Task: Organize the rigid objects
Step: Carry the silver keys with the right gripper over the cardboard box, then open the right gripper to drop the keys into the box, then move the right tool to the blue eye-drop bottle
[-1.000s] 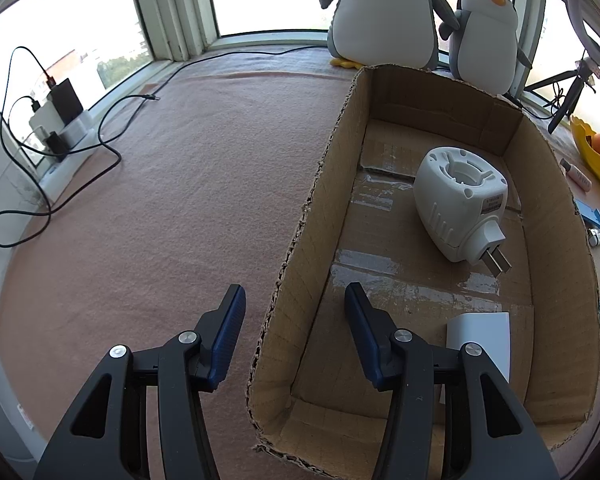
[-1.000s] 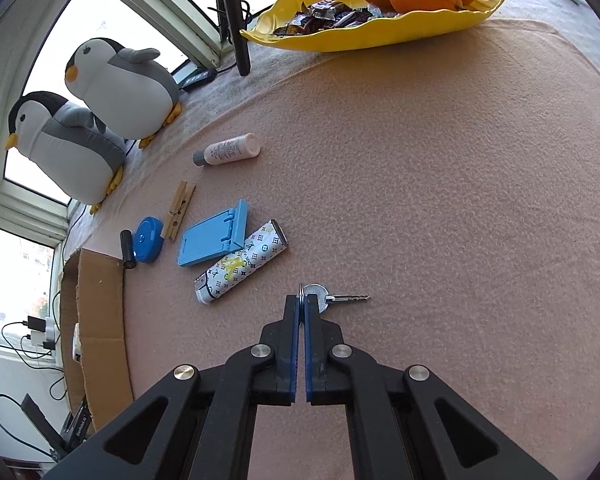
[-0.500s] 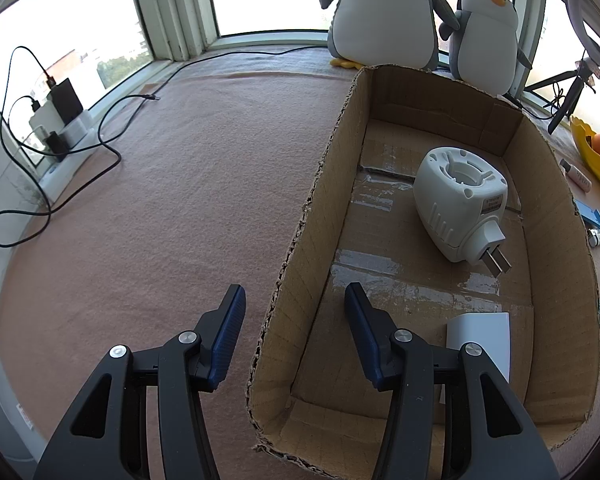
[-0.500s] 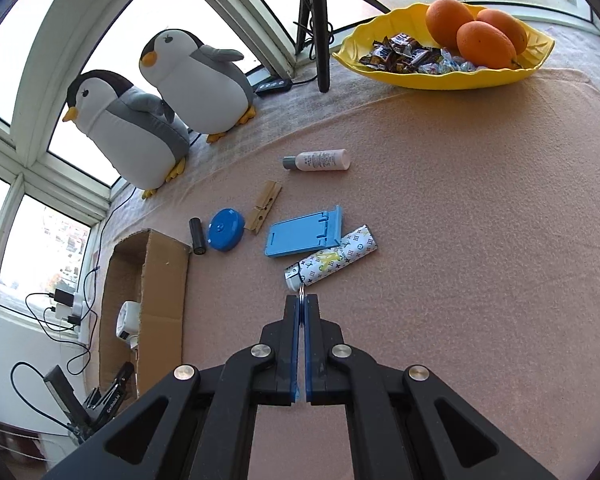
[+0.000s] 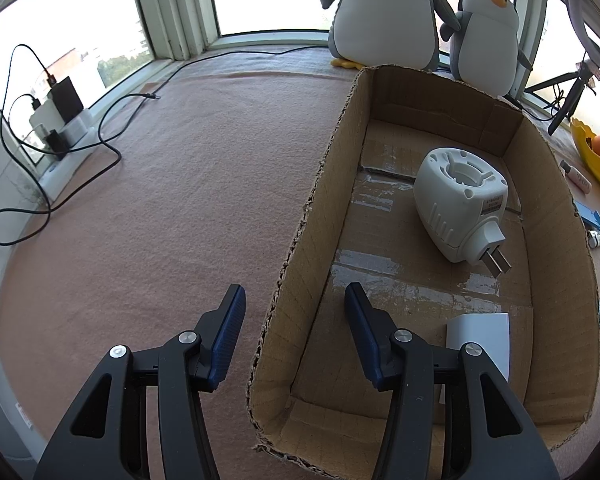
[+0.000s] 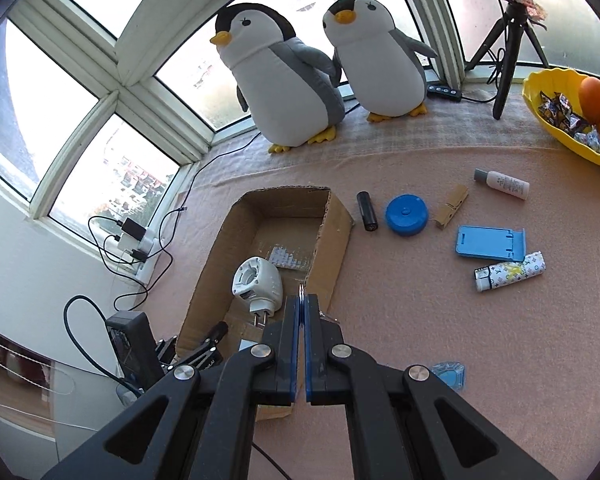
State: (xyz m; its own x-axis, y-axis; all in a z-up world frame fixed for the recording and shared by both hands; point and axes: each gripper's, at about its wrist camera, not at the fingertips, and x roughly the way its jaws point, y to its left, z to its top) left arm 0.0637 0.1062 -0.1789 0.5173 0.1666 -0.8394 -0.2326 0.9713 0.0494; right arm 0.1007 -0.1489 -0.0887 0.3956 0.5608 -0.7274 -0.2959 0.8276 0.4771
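A: Cardboard box [image 5: 556, 240], open-topped, filling the three o'clock half of the left wrist view. Contents?

B: Just two things. White plug-in device [image 5: 458, 200] on its side toward the far end, metal prongs pointing to five o'clock. Flat white block [image 5: 480, 332] at the near end, partly hidden behind one finger of the left gripper [image 5: 293, 292].

A: Any other container?

B: Yellow bowl [image 6: 548, 120] at two o'clock in the right wrist view. Holds oranges [image 6: 592, 94] and wrapped sweets [image 6: 556, 110].

A: State of the left gripper?

B: Jaws apart, straddling the box's left wall. One finger outside, one inside, neither pad pressing on the cardboard.

A: And the right?

B: Right gripper [image 6: 301, 308] clamped tight on the key [image 6: 301, 293]. Only a thin silvery ring edge showing between the blue pads, plus a sliver of metal poking out toward three o'clock below the tips. Seen in line with the box's right wall, beside the device. Cannot tell how high above it.

A: Lying loose on the pink cloth?

B: From twelve to three o'clock of the right gripper, outside the box: black battery [image 6: 367, 211], blue disc [image 6: 406, 215], wooden clothespin [image 6: 451, 207], small white bottle [image 6: 502, 184], blue stand [image 6: 490, 243], patterned lighter [image 6: 510, 271] touching the stand's near edge.
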